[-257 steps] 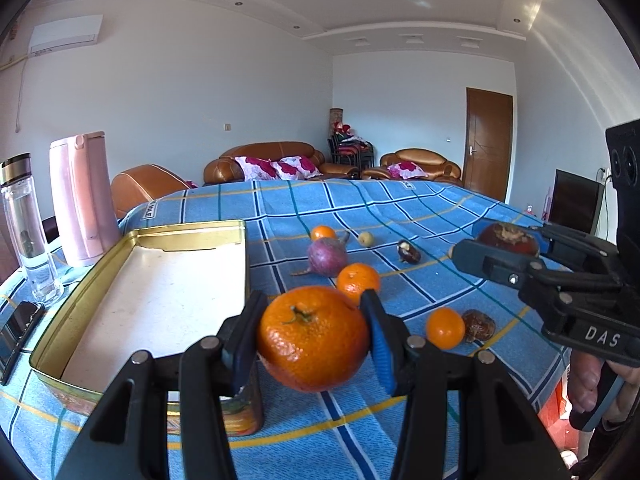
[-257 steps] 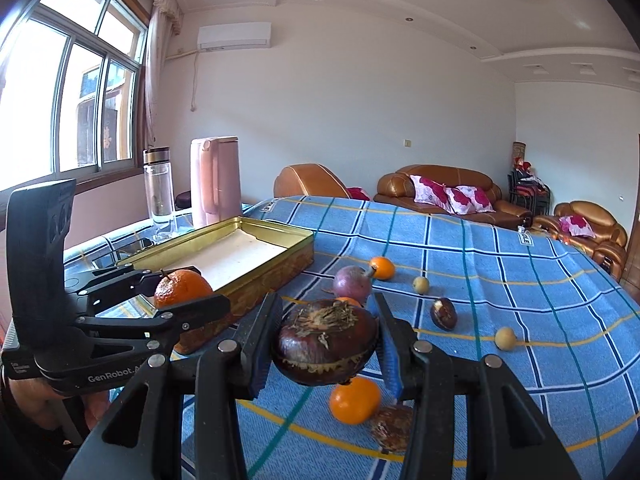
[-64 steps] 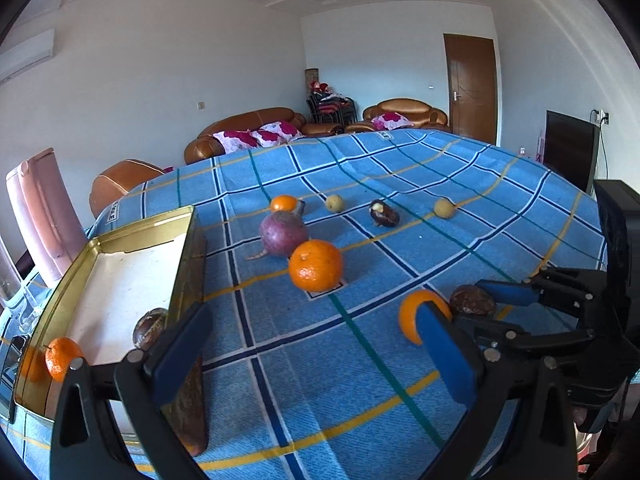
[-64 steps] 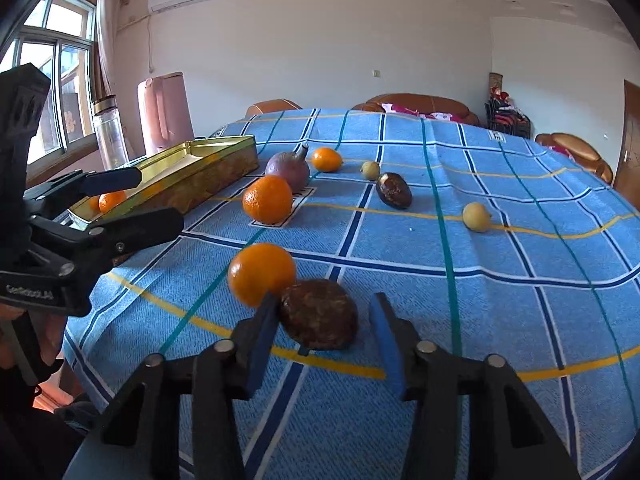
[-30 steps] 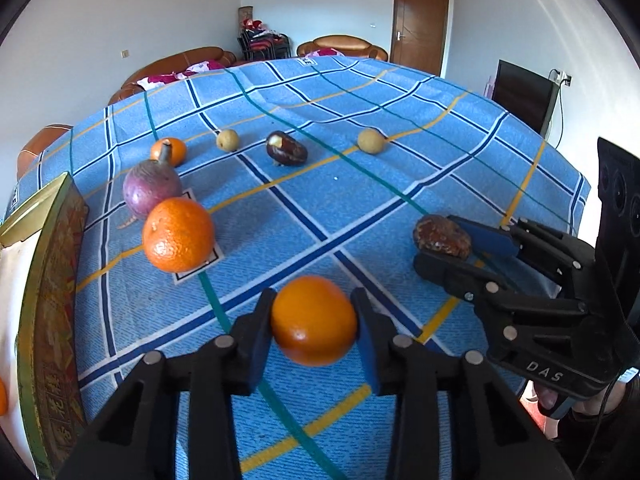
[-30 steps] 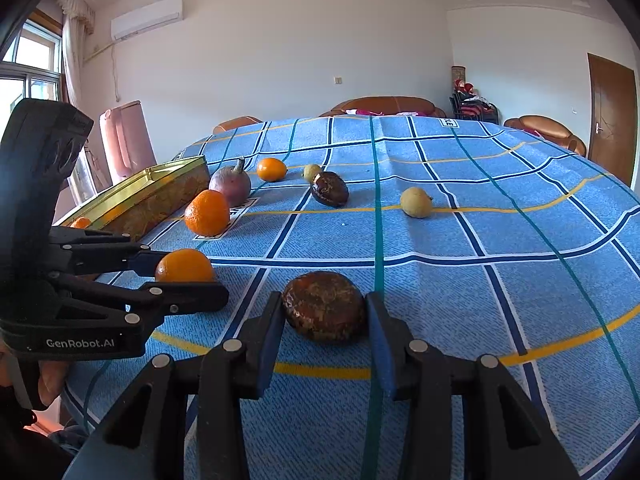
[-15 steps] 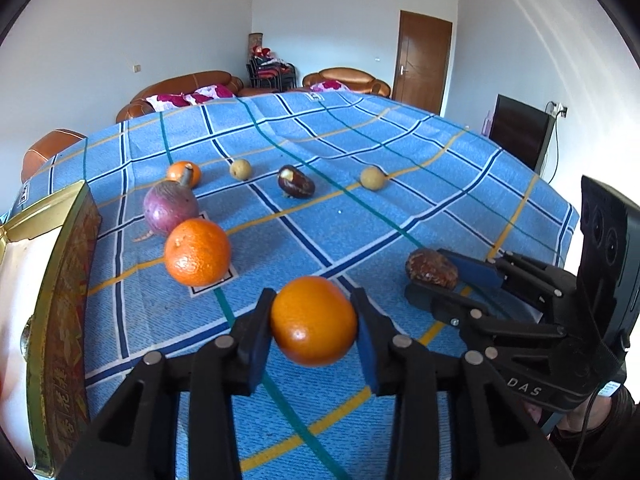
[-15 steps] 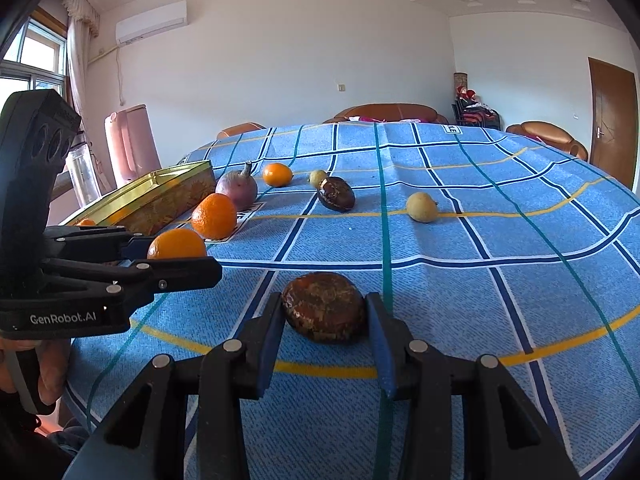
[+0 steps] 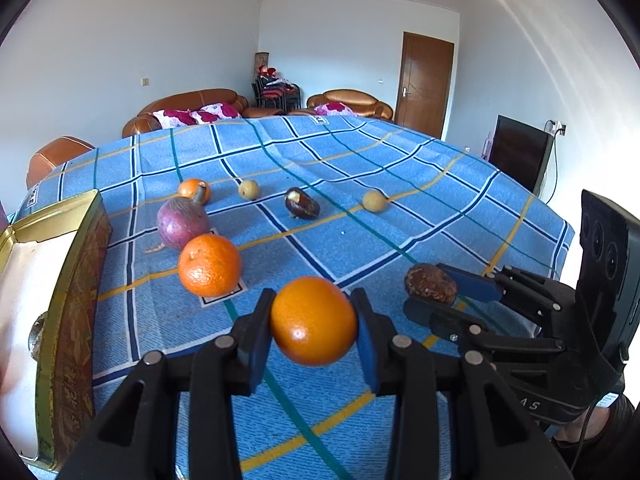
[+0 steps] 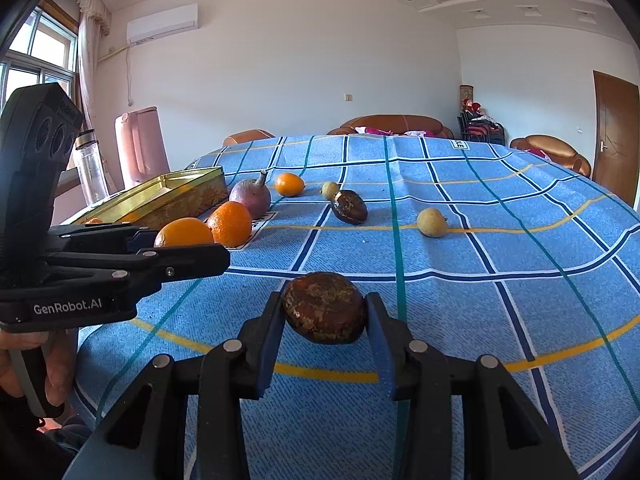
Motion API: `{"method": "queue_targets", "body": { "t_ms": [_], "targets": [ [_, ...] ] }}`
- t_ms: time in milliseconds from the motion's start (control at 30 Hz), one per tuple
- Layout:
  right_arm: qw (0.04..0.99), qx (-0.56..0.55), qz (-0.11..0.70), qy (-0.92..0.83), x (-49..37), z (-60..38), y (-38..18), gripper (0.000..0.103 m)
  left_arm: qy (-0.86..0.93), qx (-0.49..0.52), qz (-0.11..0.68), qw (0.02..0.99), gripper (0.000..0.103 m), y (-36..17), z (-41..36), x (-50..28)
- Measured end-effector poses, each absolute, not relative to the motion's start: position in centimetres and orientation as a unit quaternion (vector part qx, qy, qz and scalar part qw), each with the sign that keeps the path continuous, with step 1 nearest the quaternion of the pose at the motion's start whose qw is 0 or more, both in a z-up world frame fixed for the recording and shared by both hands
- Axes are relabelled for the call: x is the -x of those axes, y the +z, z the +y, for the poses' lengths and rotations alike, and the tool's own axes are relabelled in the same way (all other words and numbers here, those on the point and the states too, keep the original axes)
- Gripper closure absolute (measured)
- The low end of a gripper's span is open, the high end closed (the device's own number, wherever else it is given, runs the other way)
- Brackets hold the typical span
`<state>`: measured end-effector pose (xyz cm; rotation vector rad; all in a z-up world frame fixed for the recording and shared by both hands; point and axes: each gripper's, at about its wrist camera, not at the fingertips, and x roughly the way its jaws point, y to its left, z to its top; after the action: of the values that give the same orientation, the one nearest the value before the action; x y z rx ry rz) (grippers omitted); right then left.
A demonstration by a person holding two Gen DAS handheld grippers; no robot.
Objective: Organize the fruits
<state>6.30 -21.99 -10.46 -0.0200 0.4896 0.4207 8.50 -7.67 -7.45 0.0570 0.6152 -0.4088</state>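
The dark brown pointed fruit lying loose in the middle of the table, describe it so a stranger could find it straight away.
On the blue checked tablecloth, look beyond the gold tin and the oranges. The dark brown pointed fruit lies between two small round yellowish fruits. It alone is elongated, glossy and near black, with a pale patch at one end.

The left gripper point(image 9: 314, 330) has its fingers point(image 9: 256, 336) clamped on a smooth orange point(image 9: 314, 320), held clear above the blue checked tablecloth point(image 9: 360, 240). To its right the right gripper point(image 9: 440, 300) grips a dark brown wrinkled fruit point(image 9: 430, 284). On the surface beyond lie a mandarin point(image 9: 209, 265), a purple fruit with a stem point(image 9: 182, 222), a smaller orange point(image 9: 191, 190), two small yellowish fruits point(image 9: 249, 189) and a dark fruit point(image 9: 302, 204). A gold tin tray point(image 9: 68, 280) stands at the left edge.
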Motion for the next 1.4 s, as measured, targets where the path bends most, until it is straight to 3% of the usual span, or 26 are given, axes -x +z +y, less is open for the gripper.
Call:
{"method": "queue_targets", "body": {
  "t_ms": [1400],
  "targets": [
    [0.956, 0.025, 0.189, 0.222, -4.3, -21.1, -8.6, 0.06, -0.17, -0.006, 0.221, 0.96, 0.064, -6.1, -6.2, -6.3]
  ]
}}
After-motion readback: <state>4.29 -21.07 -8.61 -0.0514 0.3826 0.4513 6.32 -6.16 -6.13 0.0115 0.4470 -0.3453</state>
